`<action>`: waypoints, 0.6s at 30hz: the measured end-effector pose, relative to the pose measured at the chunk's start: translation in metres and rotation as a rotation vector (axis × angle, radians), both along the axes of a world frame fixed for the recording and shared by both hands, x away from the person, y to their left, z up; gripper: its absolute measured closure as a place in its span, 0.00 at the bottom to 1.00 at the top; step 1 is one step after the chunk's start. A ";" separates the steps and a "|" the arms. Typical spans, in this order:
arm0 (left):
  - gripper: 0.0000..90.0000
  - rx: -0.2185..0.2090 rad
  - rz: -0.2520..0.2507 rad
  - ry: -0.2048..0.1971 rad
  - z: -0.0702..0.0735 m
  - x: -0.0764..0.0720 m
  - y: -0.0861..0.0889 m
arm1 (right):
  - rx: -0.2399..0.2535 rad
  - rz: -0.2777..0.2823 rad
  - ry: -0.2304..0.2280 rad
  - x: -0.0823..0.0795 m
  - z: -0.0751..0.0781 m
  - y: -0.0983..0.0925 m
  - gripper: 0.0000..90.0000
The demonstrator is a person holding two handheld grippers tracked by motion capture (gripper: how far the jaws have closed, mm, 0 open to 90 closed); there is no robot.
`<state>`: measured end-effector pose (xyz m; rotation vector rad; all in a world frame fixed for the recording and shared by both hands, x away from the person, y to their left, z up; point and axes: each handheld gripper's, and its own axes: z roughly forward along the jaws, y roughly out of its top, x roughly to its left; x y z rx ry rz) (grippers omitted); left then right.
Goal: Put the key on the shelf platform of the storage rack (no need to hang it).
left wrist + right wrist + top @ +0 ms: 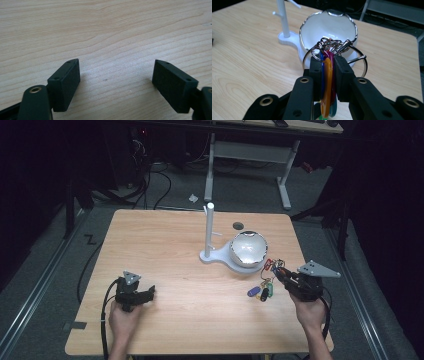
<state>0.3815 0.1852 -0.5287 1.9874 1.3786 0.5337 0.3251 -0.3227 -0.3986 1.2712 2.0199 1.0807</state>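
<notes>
No text, label, brand, number or sign can be read anywhere in these views. The coloured key tags (327,82) pinched between the right gripper's (327,67) jaws show plain faces edge-on, and the white bowl (328,27) just beyond them carries no visible marking.

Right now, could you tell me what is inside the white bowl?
The white bowl looks empty on the inner wall that shows. The key bunch in the right tongs covers its lower part.
</notes>
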 end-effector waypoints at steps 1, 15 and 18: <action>0.25 0.000 0.000 0.000 0.000 0.000 0.000 | 0.005 0.003 -0.008 0.000 0.002 -0.001 0.88; 0.25 0.001 0.001 -0.001 0.000 0.000 0.000 | 0.020 0.049 -0.045 0.005 0.036 -0.002 0.88; 0.25 0.001 0.000 -0.001 0.000 0.000 0.000 | 0.019 0.061 -0.053 0.007 0.043 -0.002 0.88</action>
